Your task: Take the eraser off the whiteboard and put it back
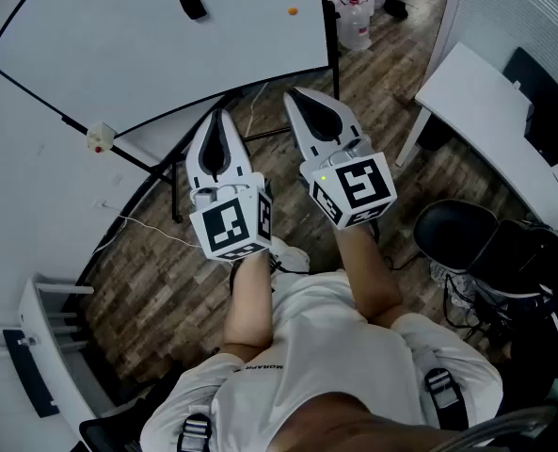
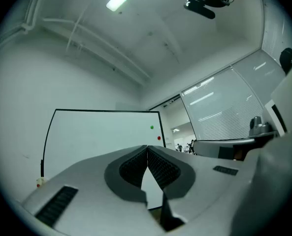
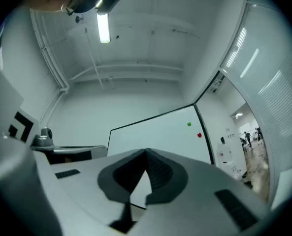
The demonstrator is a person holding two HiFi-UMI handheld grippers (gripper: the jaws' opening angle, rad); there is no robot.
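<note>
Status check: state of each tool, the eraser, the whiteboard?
left tool: shut, nothing between the jaws
right tool: shut, nothing between the jaws
eraser: stuck on the whiteboard, neither tool touching it
whiteboard: upright, no writing visible

The whiteboard carries a black eraser and, well apart from it, a small orange magnet.
</note>
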